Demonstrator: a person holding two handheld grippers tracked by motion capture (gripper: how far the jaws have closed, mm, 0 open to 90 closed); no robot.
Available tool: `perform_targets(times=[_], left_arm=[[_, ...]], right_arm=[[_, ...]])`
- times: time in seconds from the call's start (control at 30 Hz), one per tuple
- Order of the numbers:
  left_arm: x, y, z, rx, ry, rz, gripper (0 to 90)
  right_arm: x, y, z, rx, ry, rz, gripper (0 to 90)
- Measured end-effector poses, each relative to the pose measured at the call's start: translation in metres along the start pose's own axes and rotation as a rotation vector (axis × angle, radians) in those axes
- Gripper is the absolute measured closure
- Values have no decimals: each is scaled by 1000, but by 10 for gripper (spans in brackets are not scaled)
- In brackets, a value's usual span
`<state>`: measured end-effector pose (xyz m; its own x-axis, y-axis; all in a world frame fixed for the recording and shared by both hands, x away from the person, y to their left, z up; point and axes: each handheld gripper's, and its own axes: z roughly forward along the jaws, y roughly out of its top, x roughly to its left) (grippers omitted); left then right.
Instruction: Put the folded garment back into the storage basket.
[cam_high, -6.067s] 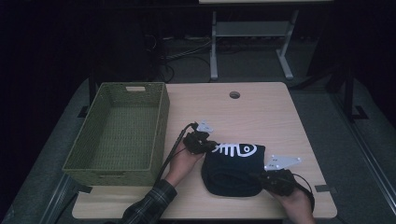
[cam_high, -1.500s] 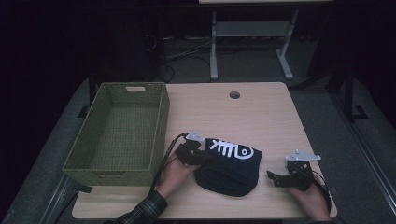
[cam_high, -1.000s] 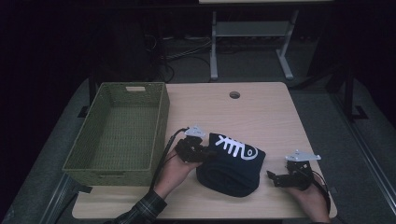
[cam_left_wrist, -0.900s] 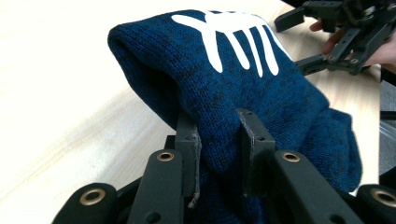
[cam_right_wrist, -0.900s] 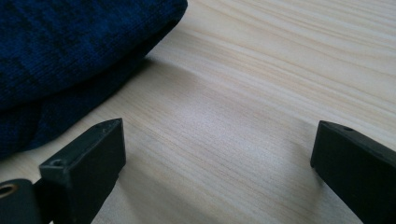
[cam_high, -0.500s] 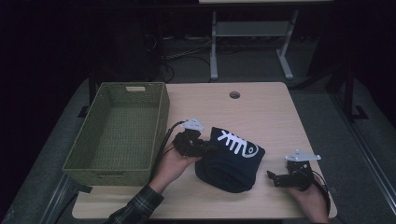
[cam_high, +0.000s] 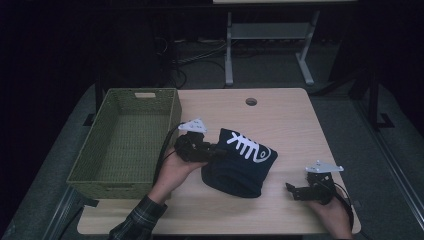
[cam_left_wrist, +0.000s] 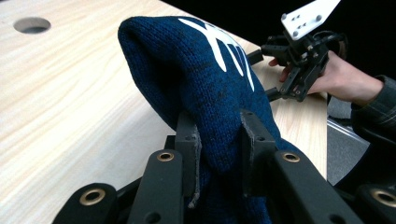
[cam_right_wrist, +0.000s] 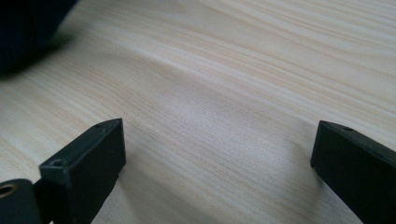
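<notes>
Knitwear fills my left gripper (cam_left_wrist: 218, 154): the jaws are clamped on a fold of the dark blue knitted hat (cam_high: 239, 162), and in the left gripper view the wool bulges up between the two pads and hides the gap behind them. From the high view, I hold the hat's left edge raised and bunched, while its lower right part rests on the wooden table (cam_high: 280, 120), roughly mid-table and just right of the green woven basket (cam_high: 127, 137). The white fishbone-like design on the hat is partly folded over, so I cannot make out its whole shape. Whether the lifted edge is clear of the tabletop is hard to tell, as my hand (cam_high: 172, 172) covers that side.

My right gripper (cam_high: 298, 191) rests near the table's front right corner, well apart from the hat, its jaws spread wide with bare wood between them. In the right gripper view both jaws are cut off at the frame's edge, and a dark blurred corner at upper left is probably the hat. The room beyond the table is too dim to read.
</notes>
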<state>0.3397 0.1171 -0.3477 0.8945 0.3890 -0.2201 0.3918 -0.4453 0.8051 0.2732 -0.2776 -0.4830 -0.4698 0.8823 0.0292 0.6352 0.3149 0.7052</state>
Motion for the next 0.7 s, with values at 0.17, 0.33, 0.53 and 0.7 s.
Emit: perform_targets(times=[0.17, 0.33, 0.53, 0.7], left_arm=[[3, 2, -12, -13, 5, 7, 725], [6, 4, -26, -18, 22, 8, 725], [10, 5, -41, -10, 51, 12, 725], [14, 7, -53, 7, 56, 5, 725]], right_arm=[[0, 0, 0, 1, 1, 0, 30], [0, 0, 0, 1, 1, 0, 30], [0, 0, 0, 1, 0, 1, 30], [-1, 0, 0, 0, -5, 3, 30]])
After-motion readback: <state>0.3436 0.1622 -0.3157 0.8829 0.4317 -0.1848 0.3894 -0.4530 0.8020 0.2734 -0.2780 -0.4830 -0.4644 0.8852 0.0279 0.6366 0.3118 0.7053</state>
